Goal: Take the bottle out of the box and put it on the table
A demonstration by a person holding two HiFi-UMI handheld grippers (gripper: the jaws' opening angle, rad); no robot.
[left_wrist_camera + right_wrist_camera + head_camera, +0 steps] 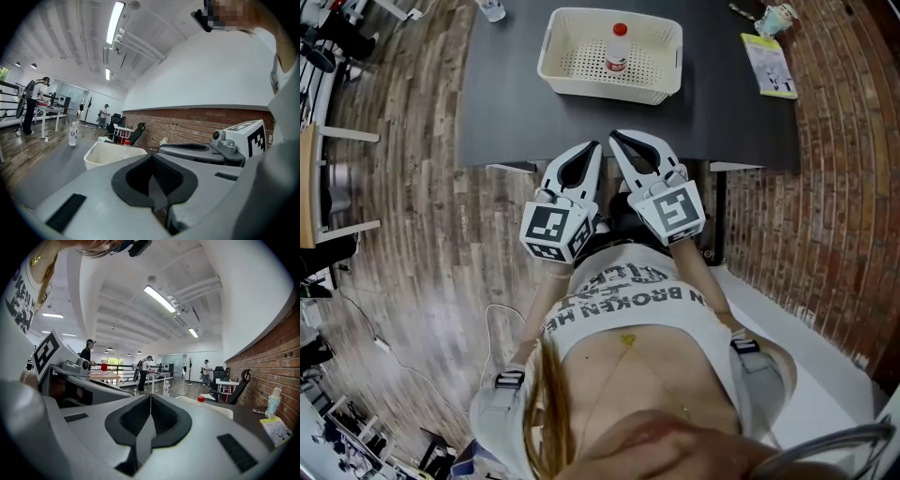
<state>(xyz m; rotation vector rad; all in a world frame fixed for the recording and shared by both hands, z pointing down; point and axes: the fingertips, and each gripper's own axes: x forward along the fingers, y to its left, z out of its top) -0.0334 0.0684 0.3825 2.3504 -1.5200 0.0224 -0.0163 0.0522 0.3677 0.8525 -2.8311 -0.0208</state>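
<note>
Closest is the person's white shirt with dark letters (623, 300), and just past it the white left gripper (592, 150) and white right gripper (619, 139) are held side by side, pointing almost flat at the dark grey table (516, 103). Both have jaws pressed together on nothing, maybe because no reaching has begun. The clear plastic bottle (618, 49) with a red cap stands inside the holey cream plastic box (598, 87), well apart from them.

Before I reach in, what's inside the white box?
One clear, red-capped bottle standing upright in the box. Nothing else shows; the near wall hides a strip of floor.
</note>
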